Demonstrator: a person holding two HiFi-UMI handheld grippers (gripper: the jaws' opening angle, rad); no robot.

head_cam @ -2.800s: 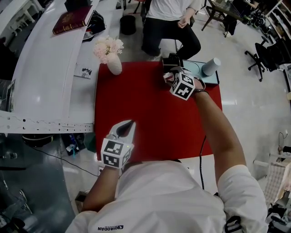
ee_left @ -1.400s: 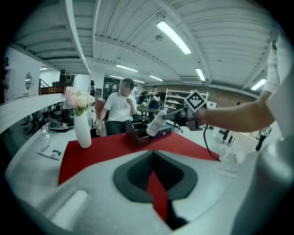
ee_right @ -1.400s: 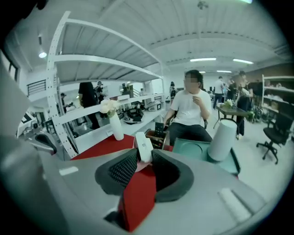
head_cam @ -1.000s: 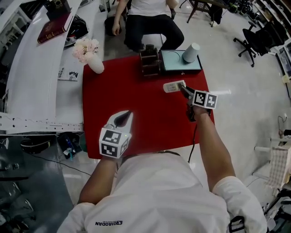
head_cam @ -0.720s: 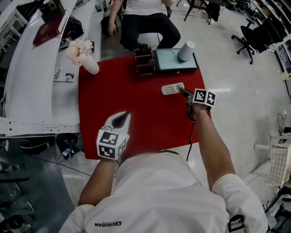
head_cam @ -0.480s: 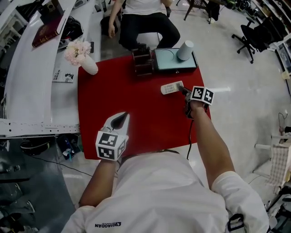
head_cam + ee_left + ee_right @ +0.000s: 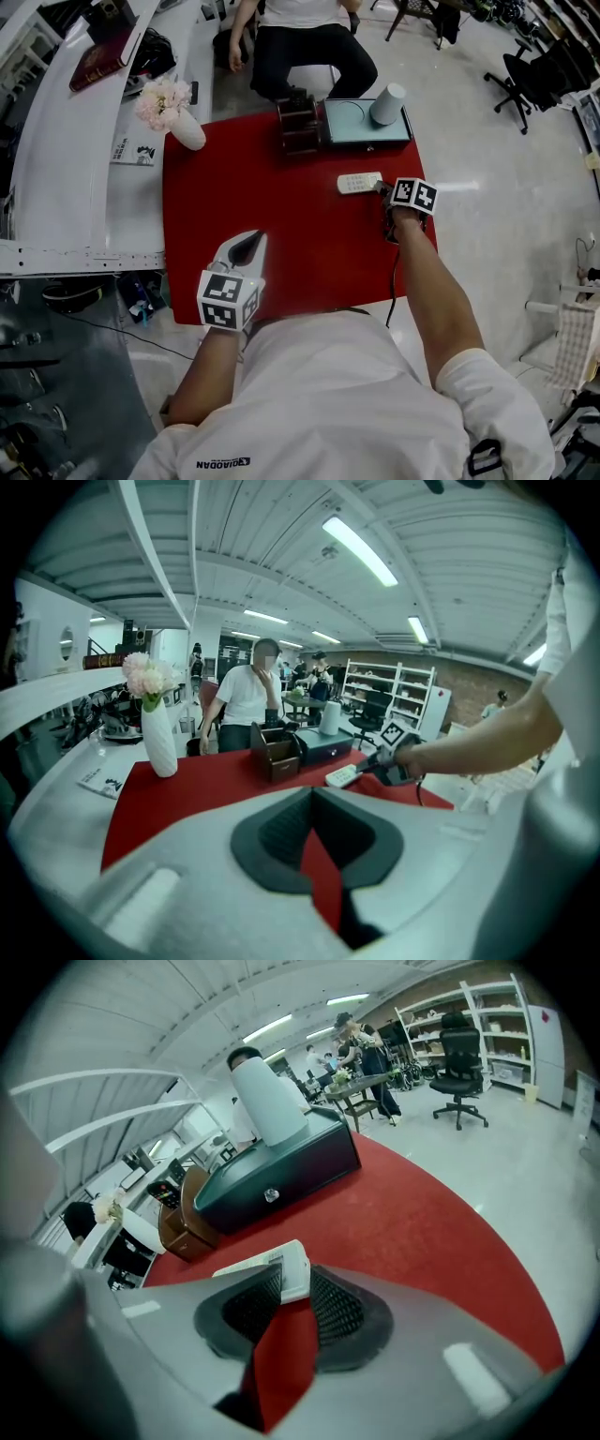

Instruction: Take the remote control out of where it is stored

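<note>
The white remote control (image 7: 357,183) lies almost flat just over the red table (image 7: 262,216), right of centre. My right gripper (image 7: 380,187) is shut on its near end; its jaws have just been closing with the remote between them. In the right gripper view the remote (image 7: 272,1267) sticks out between the two dark pads (image 7: 339,1309). The brown storage box (image 7: 298,120) stands at the table's far edge, well apart from the remote. My left gripper (image 7: 251,242) hovers shut over the near left of the table, holding nothing.
A teal box (image 7: 356,124) with a white cup (image 7: 387,103) on it stands right of the brown box. A white vase of flowers (image 7: 178,127) is at the far left corner. A seated person (image 7: 300,42) is behind the table. A white counter (image 7: 84,150) runs along the left.
Since the earliest frame my right gripper has come away from the brown box with the remote, toward the near right. Over the last second it sank slightly. The left gripper stayed put.
</note>
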